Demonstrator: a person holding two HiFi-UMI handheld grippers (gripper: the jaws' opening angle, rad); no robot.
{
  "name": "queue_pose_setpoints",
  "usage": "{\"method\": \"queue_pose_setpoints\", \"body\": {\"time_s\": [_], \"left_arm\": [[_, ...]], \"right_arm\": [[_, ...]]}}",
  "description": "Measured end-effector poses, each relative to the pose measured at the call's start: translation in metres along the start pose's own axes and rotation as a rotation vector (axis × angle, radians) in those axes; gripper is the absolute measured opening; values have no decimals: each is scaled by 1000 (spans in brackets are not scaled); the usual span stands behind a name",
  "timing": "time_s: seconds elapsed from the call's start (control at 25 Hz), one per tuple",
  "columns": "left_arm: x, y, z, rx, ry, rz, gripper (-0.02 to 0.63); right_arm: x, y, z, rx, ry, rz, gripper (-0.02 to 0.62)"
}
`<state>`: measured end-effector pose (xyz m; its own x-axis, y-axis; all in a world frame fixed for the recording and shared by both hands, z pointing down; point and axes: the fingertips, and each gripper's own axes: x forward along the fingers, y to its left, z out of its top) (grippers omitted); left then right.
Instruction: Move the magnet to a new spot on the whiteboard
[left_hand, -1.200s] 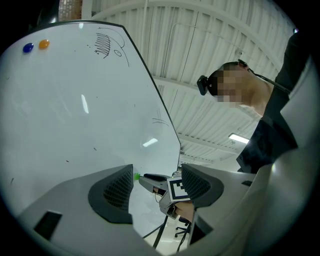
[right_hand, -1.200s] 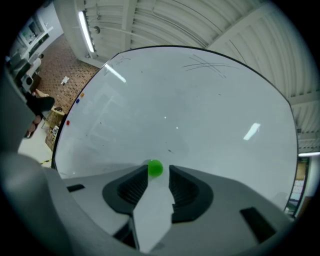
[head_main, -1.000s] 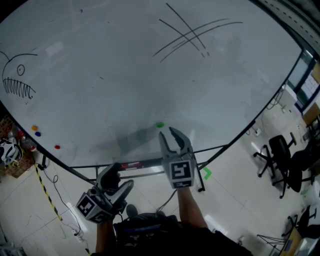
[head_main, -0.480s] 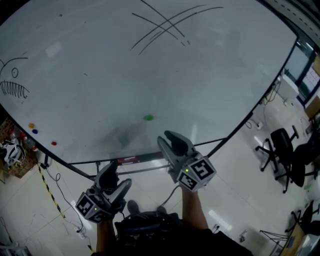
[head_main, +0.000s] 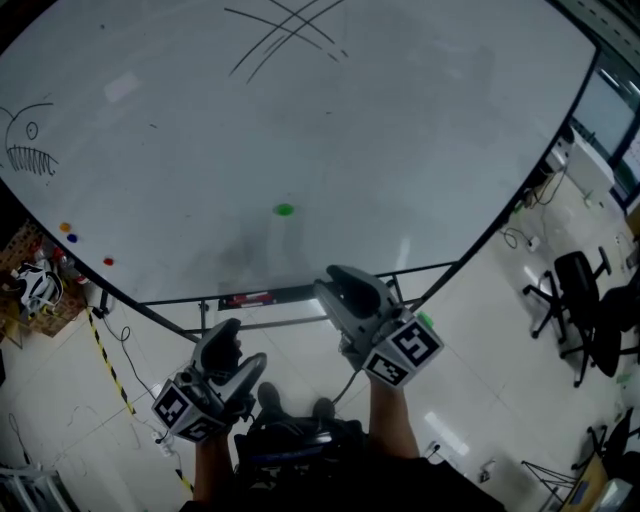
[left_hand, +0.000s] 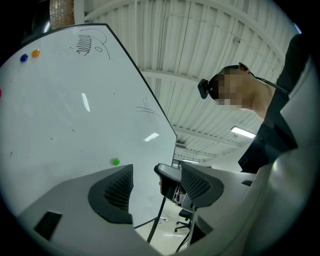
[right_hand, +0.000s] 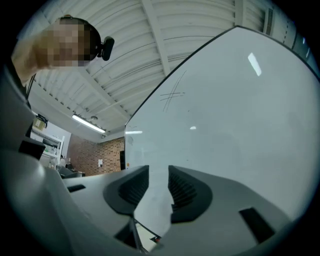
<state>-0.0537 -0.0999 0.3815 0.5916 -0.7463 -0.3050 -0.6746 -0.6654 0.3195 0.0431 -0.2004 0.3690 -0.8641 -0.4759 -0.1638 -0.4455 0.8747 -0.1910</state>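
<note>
Two hand-held grippers are shown below a large whiteboard (head_main: 400, 150), neither touching it. The green magnet (head_main: 285, 210) is seen stuck to the lower middle of the board, alone on a bare patch, well apart from both tools.

**Left hand-held gripper** (head_main: 238, 352). It is held low, over the floor (head_main: 480, 330), with the magnet at about 1 o'clock from its tips. In the left gripper view its jaws (left_hand: 155, 185) are spread, and only the board and the room behind are seen between them. The magnet (left_hand: 116, 161) is seen just above the left jaw, at about 10 o'clock from the gap.

**Right hand-held gripper** (head_main: 335, 283). It is held near the board's lower edge, with the magnet at about 11 o'clock from its tips. In the right gripper view its jaws (right_hand: 159, 187) are parted by a narrower gap. They have just been closing, and nothing is held between them.

**Other marks on the board.** An orange magnet (head_main: 65, 227), a blue magnet (head_main: 72, 238) and a red magnet (head_main: 108, 262) are clustered near the left edge, at 9 o'clock from the green one. A fish sketch (head_main: 28, 150) is drawn at 10 o'clock and crossed lines (head_main: 285, 30) at 12 o'clock.

**Surroundings.** Office chairs (head_main: 580, 300) are placed on the floor at 3 o'clock, beyond the board's right edge.
</note>
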Motion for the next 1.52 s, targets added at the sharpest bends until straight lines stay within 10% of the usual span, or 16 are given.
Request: {"method": "queue_pose_setpoints", "body": {"time_s": [0.48,1.52], "left_arm": [[-23,-38,-14,14,18,41,295],[-148,-106,11,-131,-29,-185,295]], "right_arm": [[-40,27,-2,60,-44,56,143],[-98,200,-2,-26,-7,-100,143]]}}
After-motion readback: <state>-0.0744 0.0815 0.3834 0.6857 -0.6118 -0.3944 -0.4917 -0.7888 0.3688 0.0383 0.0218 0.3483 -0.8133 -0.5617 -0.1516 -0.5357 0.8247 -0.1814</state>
